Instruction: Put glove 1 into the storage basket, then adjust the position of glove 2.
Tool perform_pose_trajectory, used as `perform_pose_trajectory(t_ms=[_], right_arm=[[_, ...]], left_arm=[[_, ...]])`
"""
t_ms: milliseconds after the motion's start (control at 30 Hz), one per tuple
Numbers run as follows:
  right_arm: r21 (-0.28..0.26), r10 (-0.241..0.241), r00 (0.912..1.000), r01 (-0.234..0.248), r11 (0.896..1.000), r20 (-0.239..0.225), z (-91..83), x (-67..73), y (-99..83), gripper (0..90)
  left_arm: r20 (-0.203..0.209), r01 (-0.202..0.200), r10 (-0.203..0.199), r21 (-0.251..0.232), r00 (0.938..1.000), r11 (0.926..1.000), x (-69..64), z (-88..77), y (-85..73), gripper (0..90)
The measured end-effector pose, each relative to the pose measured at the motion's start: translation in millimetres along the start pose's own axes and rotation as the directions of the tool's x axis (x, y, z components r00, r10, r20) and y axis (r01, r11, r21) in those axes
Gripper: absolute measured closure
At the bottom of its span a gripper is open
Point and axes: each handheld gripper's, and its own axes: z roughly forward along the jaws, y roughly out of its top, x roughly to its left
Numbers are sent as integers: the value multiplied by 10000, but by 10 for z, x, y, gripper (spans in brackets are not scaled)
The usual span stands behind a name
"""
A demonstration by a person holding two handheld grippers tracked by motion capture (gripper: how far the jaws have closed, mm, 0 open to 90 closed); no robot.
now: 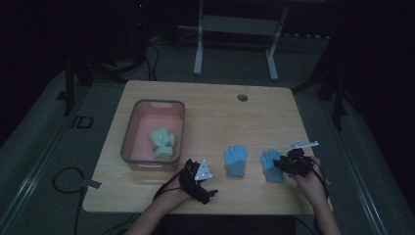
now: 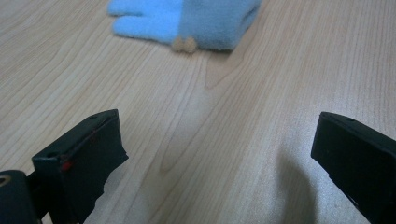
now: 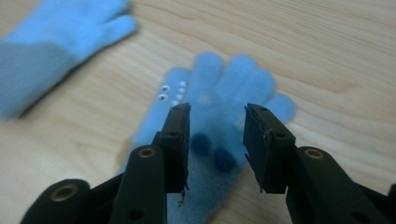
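Open tabletop (image 1: 215,105) across the far half and centre, passable from any side. Far left blocked by pink bin (image 1: 132,128), glove (image 1: 163,143) inside. Near centre: two blue gloves, left blue glove (image 1: 236,160) and right blue glove (image 1: 270,165), narrow bare lane between. Left gripper (image 1: 195,177) parked near edge just beside bin's near right corner. Cable hole (image 1: 242,97) far right of centre.

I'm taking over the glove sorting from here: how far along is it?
Done: a yellow-green glove lies in the pink bin. In hand: the right tool hangs over the right blue glove, jaws part open, not gripping. Left: that glove and the other blue glove lie on the table; the left tool is open above bare wood.
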Motion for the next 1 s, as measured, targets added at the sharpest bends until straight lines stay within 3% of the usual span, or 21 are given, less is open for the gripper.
perform_pose_trajectory(t_ms=[100,200,300,567,733,867,1000], right_arm=[[-222,-765,9951,753,9969,-623,-33,-33,12,603],[-448,-1893,9733,1850,9817,-1297,-36,-39,43,598],[-142,-2443,9610,2445,9695,-1297,12,-66,58,602],[-3,-2219,9584,2255,9742,-1797,108,-164,-10,594],[-10,-2033,9647,2061,9785,-1675,175,-155,-129,590],[-5,-2126,9669,2147,9767,-1414,171,-124,-145,634],[167,-2200,9668,2240,9744,-1304,172,-73,-124,745]], left_arm=[[1,-6,6,35,10000,10000,1,8,2,26],[14,-36,36,0,10000,10000,-1,3,1,26],[11,-23,23,-8,10000,10000,-7,-1,-2,26],[2,18,-18,-13,10000,10000,-8,-3,-7,26],[21,20,-20,-28,10000,10000,-8,-5,-6,27],[-24,-4,4,-17,10000,10000,-6,-5,-4,26],[-54,-28,28,-7,10000,10000,-15,-4,-5,27]])
